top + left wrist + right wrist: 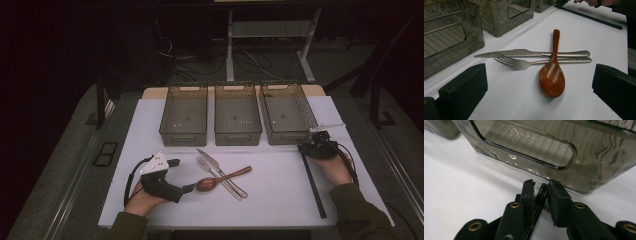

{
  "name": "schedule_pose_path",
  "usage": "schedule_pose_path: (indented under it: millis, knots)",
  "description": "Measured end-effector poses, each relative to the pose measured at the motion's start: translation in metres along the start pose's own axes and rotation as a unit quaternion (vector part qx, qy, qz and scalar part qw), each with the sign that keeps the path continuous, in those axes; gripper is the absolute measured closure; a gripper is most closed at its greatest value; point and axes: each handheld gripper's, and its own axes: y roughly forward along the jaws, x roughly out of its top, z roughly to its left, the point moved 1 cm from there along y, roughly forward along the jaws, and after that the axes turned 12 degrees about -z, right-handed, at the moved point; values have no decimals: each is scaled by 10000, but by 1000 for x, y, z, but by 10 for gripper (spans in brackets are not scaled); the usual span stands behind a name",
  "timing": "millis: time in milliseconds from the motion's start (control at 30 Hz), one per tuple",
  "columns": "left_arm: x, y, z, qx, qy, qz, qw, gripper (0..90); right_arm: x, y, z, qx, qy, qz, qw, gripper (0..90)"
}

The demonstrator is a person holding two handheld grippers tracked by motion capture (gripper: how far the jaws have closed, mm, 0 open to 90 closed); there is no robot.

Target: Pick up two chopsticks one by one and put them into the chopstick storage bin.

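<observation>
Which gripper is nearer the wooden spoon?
Left. The left gripper sits just left of the wooden spoon, open and facing its bowl. The right gripper is far right, closed around black chopsticks.

- Left gripper [186, 176]: black body, white three-cornered plate on top, black cable looping behind.
- Right gripper [541, 187]: black linkage arms, brass-coloured pivot rivets, blocky black fingers [557, 197].
- Sleeves [357, 210]: dark olive cloth, both forearms.
</observation>
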Motion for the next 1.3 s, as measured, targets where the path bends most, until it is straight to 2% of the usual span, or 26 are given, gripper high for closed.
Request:
schedule_pose_path:
  millis: [233,467,1133,1300]
  knots:
    - [0,0,0,-4,6,-19,10000,0,0,0,0,24,-14,0,10000,767]
    - [0,0,0,-11,5,-30,10000,0,2,3,7,106,-66,10,9999,767]
    - [1,-1,1,-11,2,-32,10000,0,10,15,42,483,-428,93,9979,780]
    - [1,-2,1,-5,1,-29,10000,0,14,21,58,633,-571,112,9963,784]
